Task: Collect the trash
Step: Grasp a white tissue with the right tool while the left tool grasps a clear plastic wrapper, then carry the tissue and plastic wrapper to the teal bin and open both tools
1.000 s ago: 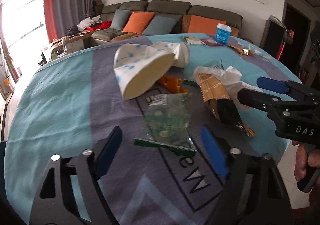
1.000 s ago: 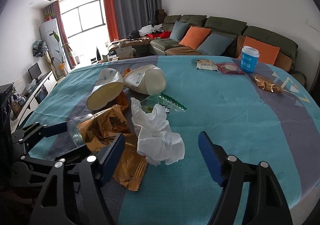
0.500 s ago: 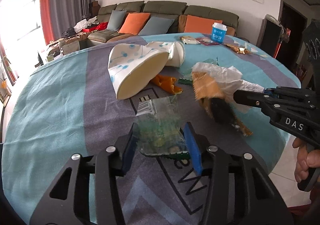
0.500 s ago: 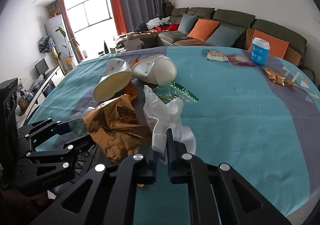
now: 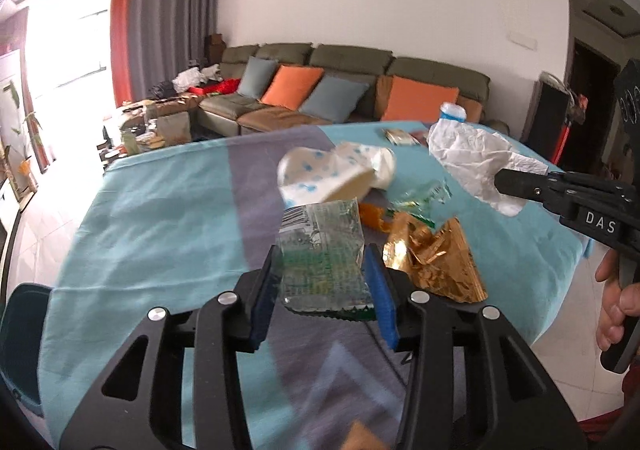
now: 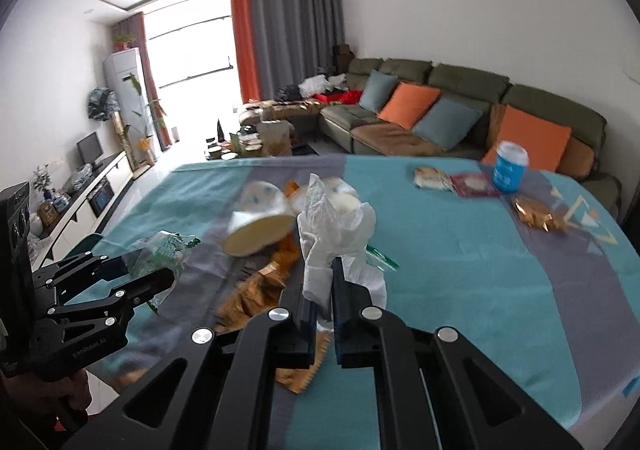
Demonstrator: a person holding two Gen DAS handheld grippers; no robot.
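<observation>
My left gripper (image 5: 322, 266) is closing on a clear wrapper with green print (image 5: 320, 238), its blue pads pressed to both sides, and holds it lifted off the tablecloth (image 5: 160, 210). My right gripper (image 6: 320, 290) is shut on a crumpled white tissue (image 6: 336, 226), also raised above the table. In the left wrist view the tissue (image 5: 468, 158) hangs at the right gripper's tip. A crumpled gold foil wrapper (image 5: 436, 262) lies just right of the left gripper. Two crushed white paper cups with blue spots (image 5: 320, 178) lie behind it.
An orange wrapper (image 5: 372, 214) and a clear green one (image 5: 424, 194) lie near the cups. Far across the table stand a blue cup (image 6: 510, 166), flat snack packets (image 6: 432, 178) and a gold packet (image 6: 536, 214). A teal chair (image 5: 24, 330) stands at the table's left edge.
Both grippers closed, the left on the clear green wrapper, the right on the white tissue. Both then rose, lifting the wrapper and the tissue off the table.
</observation>
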